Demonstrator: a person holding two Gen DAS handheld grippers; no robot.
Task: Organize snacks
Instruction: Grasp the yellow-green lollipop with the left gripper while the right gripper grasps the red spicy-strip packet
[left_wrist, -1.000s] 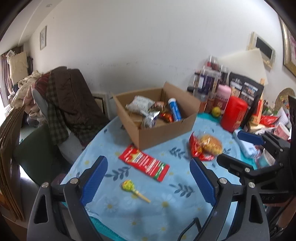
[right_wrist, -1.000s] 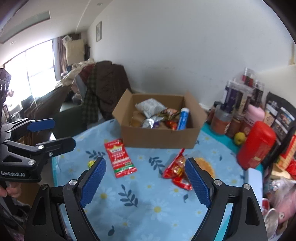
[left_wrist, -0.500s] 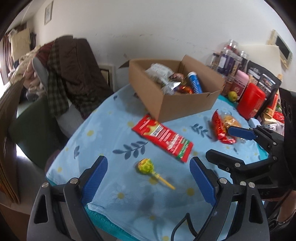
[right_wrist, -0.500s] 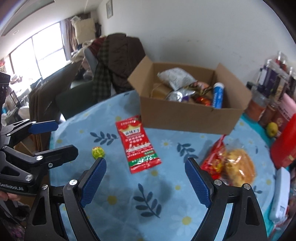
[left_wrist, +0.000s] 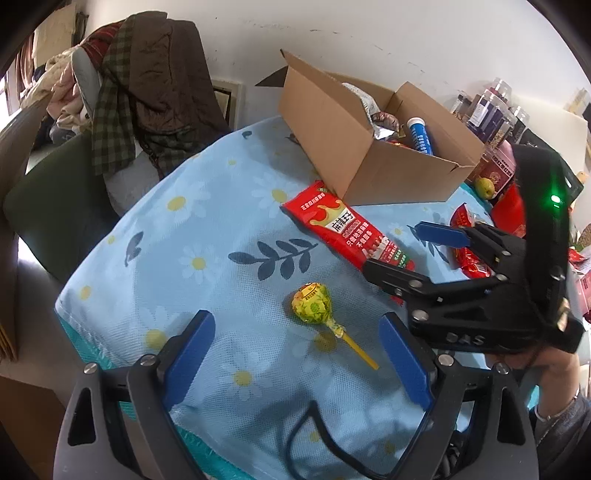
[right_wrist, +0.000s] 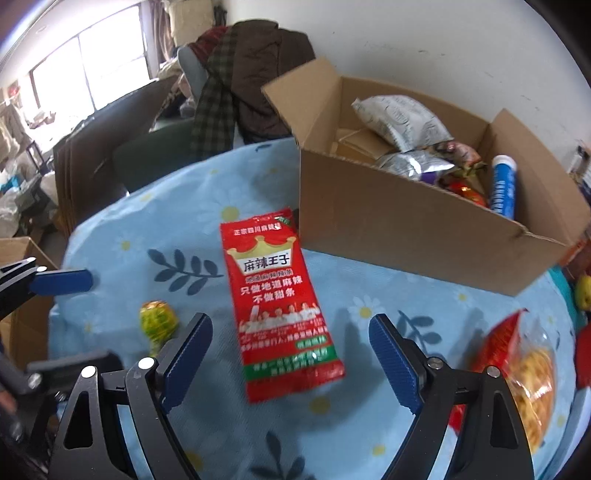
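Snacks lie on a bench (left_wrist: 207, 236) under a blue daisy cloth. The left gripper (left_wrist: 295, 354) hangs with its jaws spread wide and nothing in them, just above a lollipop (left_wrist: 314, 304) in a yellow-green wrapper, whose stick points toward the gripper. The right gripper (right_wrist: 290, 360) is also spread and holds nothing, poised over the near end of a red packet (right_wrist: 277, 295) that lies flat, its far end just beside a cardboard box (right_wrist: 406, 229). The box stands open and holds 2 silver bags (right_wrist: 402, 118), a blue tube (right_wrist: 503, 188) and other wrapped snacks. To the right of the packet lies a clear bag of golden snacks (right_wrist: 528, 373). Beyond the bench, clothes (left_wrist: 147, 85) are heaped on a chair.
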